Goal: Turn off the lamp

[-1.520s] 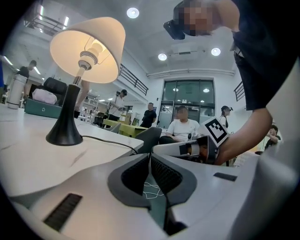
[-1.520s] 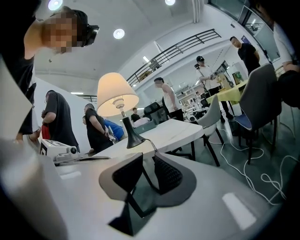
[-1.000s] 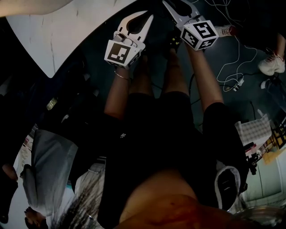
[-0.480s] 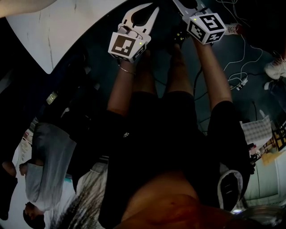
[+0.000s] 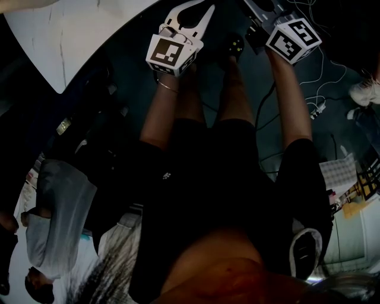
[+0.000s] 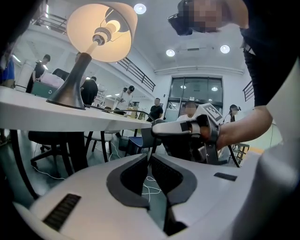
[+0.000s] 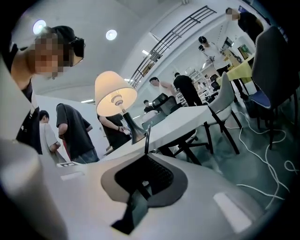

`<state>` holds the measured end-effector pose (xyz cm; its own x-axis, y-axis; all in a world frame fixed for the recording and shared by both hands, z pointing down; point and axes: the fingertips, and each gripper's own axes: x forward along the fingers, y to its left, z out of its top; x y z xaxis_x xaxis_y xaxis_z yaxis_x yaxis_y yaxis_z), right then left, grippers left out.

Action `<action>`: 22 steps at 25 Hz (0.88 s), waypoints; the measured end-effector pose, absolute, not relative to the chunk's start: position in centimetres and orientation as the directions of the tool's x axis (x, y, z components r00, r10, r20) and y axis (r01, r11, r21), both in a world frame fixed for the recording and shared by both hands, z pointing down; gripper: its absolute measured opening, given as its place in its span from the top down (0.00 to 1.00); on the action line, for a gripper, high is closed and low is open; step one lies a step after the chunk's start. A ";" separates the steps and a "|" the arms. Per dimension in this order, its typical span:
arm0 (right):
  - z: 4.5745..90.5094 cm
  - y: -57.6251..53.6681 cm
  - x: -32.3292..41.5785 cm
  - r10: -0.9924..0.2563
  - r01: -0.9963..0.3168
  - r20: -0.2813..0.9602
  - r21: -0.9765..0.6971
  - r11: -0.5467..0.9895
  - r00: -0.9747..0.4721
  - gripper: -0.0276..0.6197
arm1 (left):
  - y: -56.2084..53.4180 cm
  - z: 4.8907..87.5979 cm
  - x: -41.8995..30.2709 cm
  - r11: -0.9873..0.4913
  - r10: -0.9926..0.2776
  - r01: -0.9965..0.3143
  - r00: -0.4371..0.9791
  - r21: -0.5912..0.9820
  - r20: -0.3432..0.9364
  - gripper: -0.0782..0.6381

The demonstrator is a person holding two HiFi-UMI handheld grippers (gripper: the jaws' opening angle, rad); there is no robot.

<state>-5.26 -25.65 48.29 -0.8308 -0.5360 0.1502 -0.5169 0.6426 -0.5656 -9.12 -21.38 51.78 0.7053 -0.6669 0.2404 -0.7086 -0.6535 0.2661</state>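
The lamp (image 6: 101, 30) is lit, its cream shade glowing and its cone base standing on the white table (image 6: 70, 117) up and to the left of my left gripper (image 6: 149, 158). That gripper is shut on nothing. The right gripper view shows the same lamp (image 7: 116, 96) beyond the tips of my right gripper (image 7: 146, 140), apart from them. Its jaws are closing and stand together, with nothing between them that I can see. My right gripper (image 6: 161, 129) also shows from the side in a hand. The head view has both grippers at the top, left gripper (image 5: 205, 12), beside the table (image 5: 71, 41).
Several people stand in the room behind the table. Chairs (image 7: 225, 105) and table legs (image 6: 75, 150) stand on the dark floor. White cables (image 5: 314, 107) trail across the floor near a shoe (image 5: 363, 92). The wearer's legs fill the middle of the head view.
My right gripper has shifted right and towards the top edge of the head view and rolled, its marker cube now tilted. The left gripper has barely moved.
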 end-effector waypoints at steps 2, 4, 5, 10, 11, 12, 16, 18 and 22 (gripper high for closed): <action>47.4 -25.5 -5.3 -0.522 -0.488 0.127 -0.586 0.647 -0.843 0.94 | -21.5 51.8 -8.8 -0.659 -0.664 -0.706 0.708 0.259 0.241 0.87; 46.7 -25.3 -5.4 -0.506 -0.470 0.112 -0.579 0.666 -0.855 0.94 | -21.6 51.9 -8.4 -0.664 -0.657 -0.702 0.713 0.260 0.246 0.81; 46.4 -25.1 -5.4 -0.498 -0.464 0.107 -0.570 0.678 -0.860 0.94 | -21.6 51.9 -8.2 -0.669 -0.652 -0.697 0.717 0.258 0.247 0.81; 45.4 -24.4 -5.7 -0.471 -0.413 0.069 -0.604 0.682 -0.879 0.94 | -21.9 51.9 -7.0 -0.696 -0.632 -0.679 0.734 0.234 0.250 0.81; 45.3 -24.3 -5.7 -0.466 -0.401 0.062 -0.616 0.678 -0.883 0.94 | -22.1 51.8 -6.7 -0.698 -0.630 -0.677 0.736 0.234 0.248 0.81; 45.3 -24.2 -5.8 -0.461 -0.391 0.059 -0.628 0.673 -0.886 0.94 | -22.2 51.8 -6.4 -0.700 -0.628 -0.675 0.737 0.234 0.248 0.80; 45.3 -24.2 -5.7 -0.458 -0.356 0.033 -0.680 0.641 -0.888 0.95 | -22.6 51.8 -5.5 -0.714 -0.614 -0.661 0.749 0.231 0.247 0.80; 45.2 -24.4 -5.4 -0.468 -0.348 0.018 -0.695 0.629 -0.883 0.95 | -22.6 51.8 -5.1 -0.719 -0.605 -0.650 0.760 0.248 0.238 0.80; 45.1 -24.4 -5.3 -0.469 -0.381 0.037 -0.642 0.666 -0.882 0.94 | -22.2 51.5 -4.4 -0.753 -0.575 -0.619 0.784 0.224 0.233 0.86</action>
<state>-5.25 -24.39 45.13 -0.8823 -0.4694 0.0366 -0.3808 0.6658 -0.6416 -4.43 -22.24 51.54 0.7843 -0.5749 0.2331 -0.6186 -0.7532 0.2236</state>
